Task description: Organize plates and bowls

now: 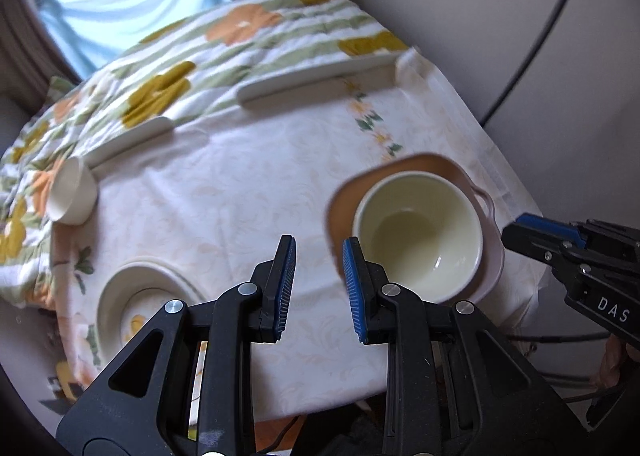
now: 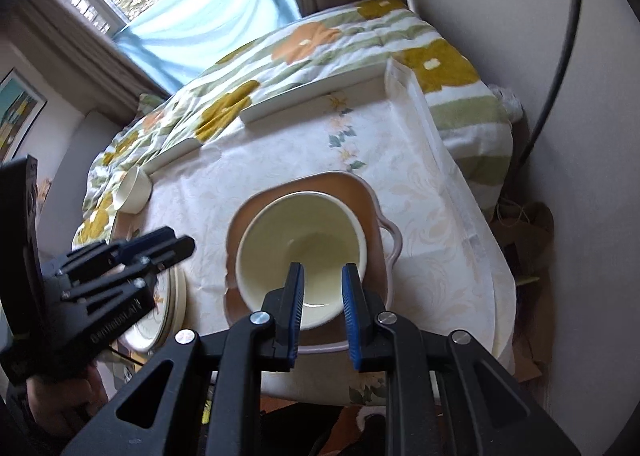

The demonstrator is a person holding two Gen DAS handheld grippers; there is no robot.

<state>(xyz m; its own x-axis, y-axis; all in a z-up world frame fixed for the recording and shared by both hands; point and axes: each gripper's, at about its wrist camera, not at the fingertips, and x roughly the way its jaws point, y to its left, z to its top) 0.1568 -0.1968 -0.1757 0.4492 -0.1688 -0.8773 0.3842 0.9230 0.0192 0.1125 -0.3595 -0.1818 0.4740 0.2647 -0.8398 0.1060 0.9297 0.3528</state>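
A cream bowl (image 1: 418, 232) (image 2: 300, 240) sits in a pink-brown square plate (image 1: 486, 208) (image 2: 376, 216) with a small handle, on the right of the table. My left gripper (image 1: 319, 244) hangs above the cloth just left of that plate, its jaws drawn to a narrow gap with nothing between them. In its own view, my right gripper (image 2: 322, 268) hovers over the bowl's near rim, jaws equally narrow and empty. Each gripper shows in the other's view: the right gripper (image 1: 536, 228) and the left gripper (image 2: 180, 246). A stack of floral plates (image 1: 140, 296) (image 2: 168, 308) lies at the front left.
A small white cup (image 1: 72, 192) (image 2: 134, 188) leans at the table's left edge against a flowered quilt (image 1: 168, 92). Two long white trays (image 1: 320, 80) (image 1: 128, 140) line the far edge. A wall and a dark cable (image 1: 540, 36) stand to the right.
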